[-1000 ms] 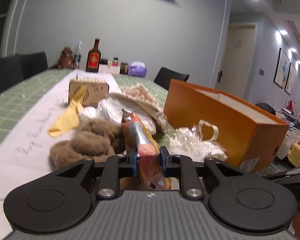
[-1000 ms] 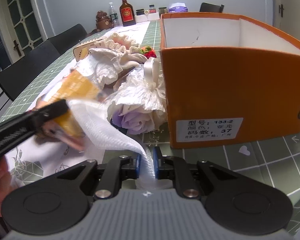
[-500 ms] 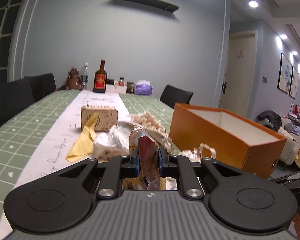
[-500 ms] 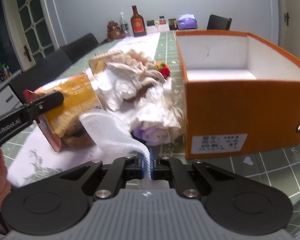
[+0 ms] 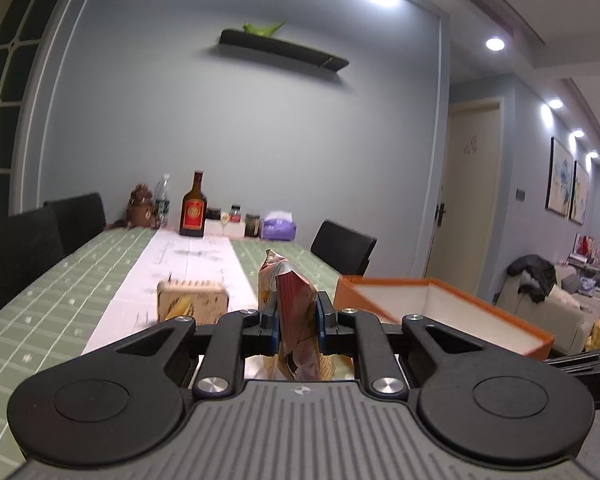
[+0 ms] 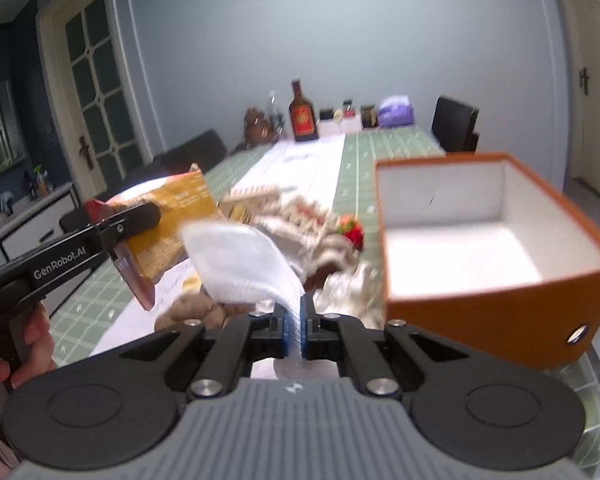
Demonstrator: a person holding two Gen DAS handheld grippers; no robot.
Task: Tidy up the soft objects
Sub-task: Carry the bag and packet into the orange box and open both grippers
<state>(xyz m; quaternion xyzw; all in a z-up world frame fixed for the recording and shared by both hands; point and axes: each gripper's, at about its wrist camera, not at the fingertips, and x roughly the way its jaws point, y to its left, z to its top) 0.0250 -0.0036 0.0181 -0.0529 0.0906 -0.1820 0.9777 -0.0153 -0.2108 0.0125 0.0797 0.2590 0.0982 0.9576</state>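
The right gripper is clenched on the narrow end of a white, ribbed, translucent foam sleeve, which fans out ahead of the pads and hangs in the air, clear of the table. The left gripper is clamped on a crinkled orange-and-red foil snack packet, held upright between its pads; in the right wrist view the same packet sits raised at the left, well above the green checked tablecloth. Beneath both lies the heap of remaining soft things, blurred, just beside the open orange cardboard box with white lining, which looks empty. The step in hand appears to be the carry: both items are picked and lifted. Next, each gripper likely needs to travel over the box's rim and let go only once its item is above the white floor, the light sleeve lowered well inside so it does not drift out.
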